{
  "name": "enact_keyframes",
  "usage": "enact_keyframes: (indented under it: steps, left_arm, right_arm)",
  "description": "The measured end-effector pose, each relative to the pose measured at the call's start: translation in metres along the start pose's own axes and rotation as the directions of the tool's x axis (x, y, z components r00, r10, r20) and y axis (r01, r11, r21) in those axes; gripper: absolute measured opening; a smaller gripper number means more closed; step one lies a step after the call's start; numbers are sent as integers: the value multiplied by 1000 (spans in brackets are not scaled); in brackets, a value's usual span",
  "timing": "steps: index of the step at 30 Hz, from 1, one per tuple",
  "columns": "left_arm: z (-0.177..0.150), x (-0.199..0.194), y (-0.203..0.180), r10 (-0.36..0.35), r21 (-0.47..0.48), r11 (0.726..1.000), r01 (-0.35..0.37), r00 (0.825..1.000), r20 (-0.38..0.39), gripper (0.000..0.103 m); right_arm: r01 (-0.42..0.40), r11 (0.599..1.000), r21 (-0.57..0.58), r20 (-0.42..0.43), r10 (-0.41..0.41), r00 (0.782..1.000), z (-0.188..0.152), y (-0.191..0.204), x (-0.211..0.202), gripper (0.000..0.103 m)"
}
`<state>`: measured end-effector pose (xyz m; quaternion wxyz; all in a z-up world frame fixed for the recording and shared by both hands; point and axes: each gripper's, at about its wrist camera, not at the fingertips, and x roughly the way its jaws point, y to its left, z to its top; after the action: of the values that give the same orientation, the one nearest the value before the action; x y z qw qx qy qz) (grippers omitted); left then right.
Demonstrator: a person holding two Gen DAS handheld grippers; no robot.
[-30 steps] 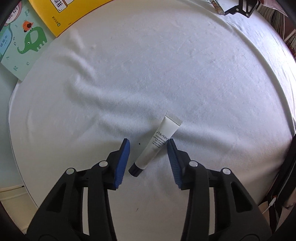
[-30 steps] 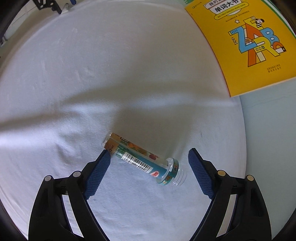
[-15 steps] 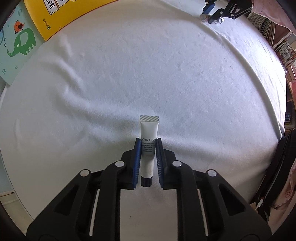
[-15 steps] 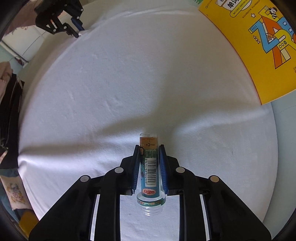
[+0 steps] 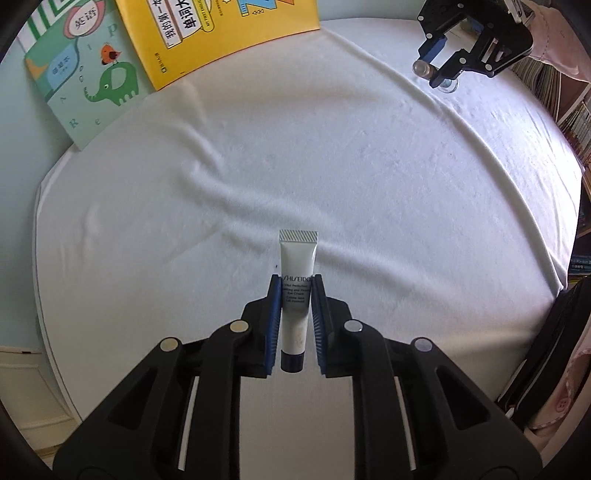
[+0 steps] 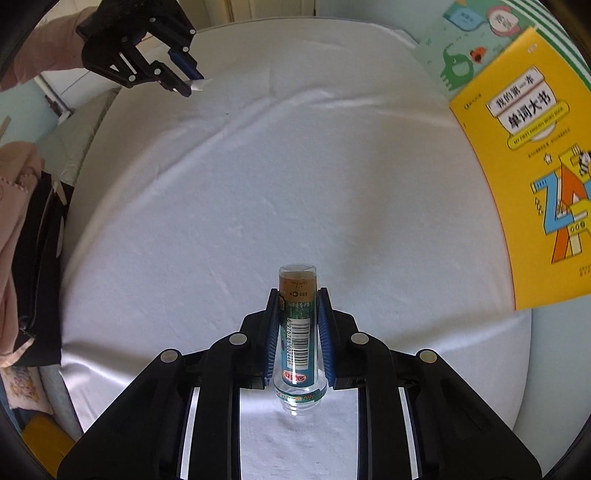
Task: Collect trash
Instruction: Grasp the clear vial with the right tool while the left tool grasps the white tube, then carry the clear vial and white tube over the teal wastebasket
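My left gripper (image 5: pixel 294 286) is shut on a white cream tube (image 5: pixel 297 266) with a dark cap, held above the white cloth (image 5: pixel 332 166). My right gripper (image 6: pixel 297 295) is shut on a clear plastic bottle (image 6: pixel 297 325) with a green label and barcode, its mouth toward the camera. In the left wrist view the right gripper (image 5: pixel 436 70) shows far at the top right with the bottle. In the right wrist view the left gripper (image 6: pixel 188 79) shows at the top left with the tube's white end sticking out.
A yellow book (image 5: pixel 207 33) and a green elephant book (image 5: pixel 85 74) lie at the cloth's far edge; the yellow one also shows in the right wrist view (image 6: pixel 528 155). Bookshelves (image 5: pixel 572 110) stand to the right. Dark and pink fabric (image 6: pixel 26 258) hangs at the left.
Both grippers closed, the left on the tube and the right on the bottle, and lifted them off the cloth. More of the books and of the opposite gripper has come into view.
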<state>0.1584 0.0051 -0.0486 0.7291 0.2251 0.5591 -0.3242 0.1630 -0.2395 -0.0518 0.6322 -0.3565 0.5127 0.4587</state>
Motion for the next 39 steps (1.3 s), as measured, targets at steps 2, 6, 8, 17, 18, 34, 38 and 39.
enact_keyframes:
  steps: [2, 6, 8, 17, 18, 34, 38, 39]
  left_arm:
    - [-20, -10, 2, 24, -31, 999, -24, 1000, 8, 14]
    - [-56, -26, 6, 77, -107, 992, -74, 997, 22, 14]
    - [-75, -34, 6, 93, -145, 985, -88, 995, 30, 14]
    - [-171, -74, 16, 183, -330, 929, -169, 983, 14, 14]
    - [-181, -79, 17, 192, -349, 920, -176, 981, 13, 14]
    - [-346, -145, 3, 310, -615, 745, -260, 950, -27, 14]
    - [-381, -154, -5, 319, -661, 702, -264, 947, -40, 14]
    - [-390, -156, -7, 323, -673, 690, -266, 946, -42, 14]
  right_arm:
    - [0, 999, -35, 15, 0, 1000, 18, 14, -4, 21]
    - [-3, 995, -103, 39, 7, 999, 52, 36, -6, 21]
    - [-6, 990, -141, 47, 13, 999, 76, 50, -4, 21]
    - [-19, 958, -285, 94, 48, 994, 158, 129, -2, 21]
    - [-20, 953, -302, 99, 52, 994, 167, 138, -2, 21]
    - [-83, 829, -553, 131, 185, 974, 283, 279, 9, 21]
    - [-103, 779, -619, 117, 221, 968, 303, 314, 13, 21]
    - [-108, 767, -633, 113, 229, 967, 308, 322, 14, 21]
